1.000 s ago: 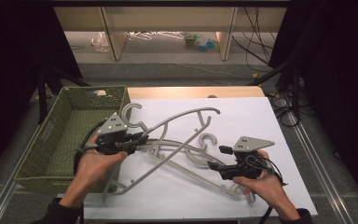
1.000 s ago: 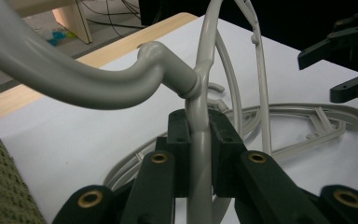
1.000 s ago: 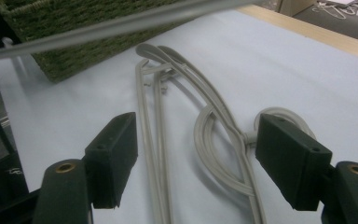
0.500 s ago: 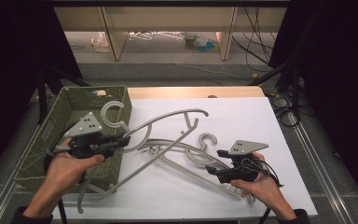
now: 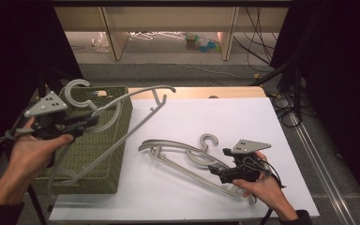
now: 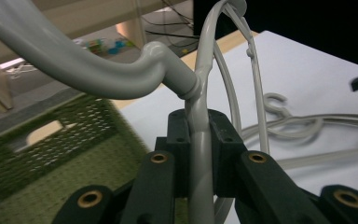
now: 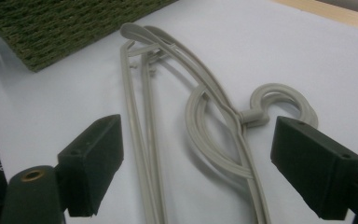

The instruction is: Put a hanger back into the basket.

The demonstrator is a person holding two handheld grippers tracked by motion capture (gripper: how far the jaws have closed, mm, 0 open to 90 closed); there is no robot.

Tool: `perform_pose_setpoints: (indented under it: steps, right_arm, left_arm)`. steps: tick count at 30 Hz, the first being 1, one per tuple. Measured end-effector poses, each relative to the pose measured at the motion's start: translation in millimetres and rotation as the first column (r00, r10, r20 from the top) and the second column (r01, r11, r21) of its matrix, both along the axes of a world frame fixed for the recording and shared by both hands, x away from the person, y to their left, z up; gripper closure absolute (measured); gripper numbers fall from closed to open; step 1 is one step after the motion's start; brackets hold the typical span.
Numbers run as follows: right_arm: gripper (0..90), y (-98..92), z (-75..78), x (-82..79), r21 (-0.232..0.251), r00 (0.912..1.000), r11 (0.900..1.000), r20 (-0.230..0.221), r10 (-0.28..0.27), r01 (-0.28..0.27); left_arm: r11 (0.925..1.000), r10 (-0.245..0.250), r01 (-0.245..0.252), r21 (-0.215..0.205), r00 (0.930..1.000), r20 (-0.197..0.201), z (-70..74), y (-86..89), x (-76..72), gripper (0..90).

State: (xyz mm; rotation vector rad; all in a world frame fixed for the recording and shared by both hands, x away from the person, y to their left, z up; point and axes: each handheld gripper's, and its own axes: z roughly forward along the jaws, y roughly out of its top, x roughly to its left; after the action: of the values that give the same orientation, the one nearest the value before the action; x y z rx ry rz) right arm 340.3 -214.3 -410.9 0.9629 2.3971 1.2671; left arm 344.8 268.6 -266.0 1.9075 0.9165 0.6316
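Grey hanger (image 5: 122, 105) lifted, tilted over green basket (image 5: 104, 154), second hanger (image 5: 187, 157) flat on table

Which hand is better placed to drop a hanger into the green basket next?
Left. The left gripper is shut on a grey hanger held over the green basket. The right gripper is open over the hangers on the table.

Two hangers (image 5: 122, 101) (image 5: 187, 157) (grey plastic), one basket (image 5: 98, 159).
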Motion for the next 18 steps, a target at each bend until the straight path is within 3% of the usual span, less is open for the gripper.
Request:
perform_pose_setpoints:
  steps: [5,9,10,13,14,15,16,18]
  right_arm:
    - [17.9,1.4,-2.1,0.7,-0.012,1.0000,1.000,-0.004,0.003,-0.003]
    - [18.0,2.6,-2.5,0.5,-0.015,0.9999,1.000,-0.005,0.010,-0.010]
    - [18.0,2.6,-2.5,0.5,-0.015,0.9999,1.000,-0.005,0.010,-0.010]
    - [18.0,2.5,-3.0,0.8,-0.019,0.9999,1.000,-0.006,0.010,-0.010]
    - [18.0,2.3,-3.2,1.0,-0.020,0.9999,1.000,-0.005,0.009,-0.009]
    - [18.0,2.0,-3.3,1.3,-0.020,0.9999,1.000,-0.004,0.010,-0.010]
    - [18.0,1.8,-3.5,1.5,-0.020,0.9999,1.000,-0.005,0.010,-0.010]
    - [18.0,1.5,-3.5,1.4,-0.020,0.9999,1.000,-0.011,0.005,-0.005]
  left_arm:
    - [0.9964,0.076,-0.076,0.036,0.9971,-0.007,-2.1,21.0,14.4,80.0]
    - [0.9927,0.092,-0.090,0.080,0.9957,-0.014,-5.4,28.9,21.3,80.1]
    - [0.9922,0.102,-0.100,0.074,0.9946,-0.018,-7.4,30.9,23.9,80.1]
    - [0.9854,0.127,-0.123,0.118,0.9914,-0.031,-12.2,41.5,32.5,80.1]
    - [0.9842,0.147,-0.143,0.104,0.9888,-0.027,-14.7,43.2,35.4,80.1]
    - [0.9788,0.149,-0.143,0.147,0.9882,-0.034,-14.7,49.4,37.8,80.1]
    - [0.9790,0.174,-0.170,0.112,0.9842,-0.029,-17.4,50.0,40.1,80.1]
    - [0.9743,0.200,-0.195,0.112,0.9792,-0.033,-21.5,59.4,46.2,80.0]
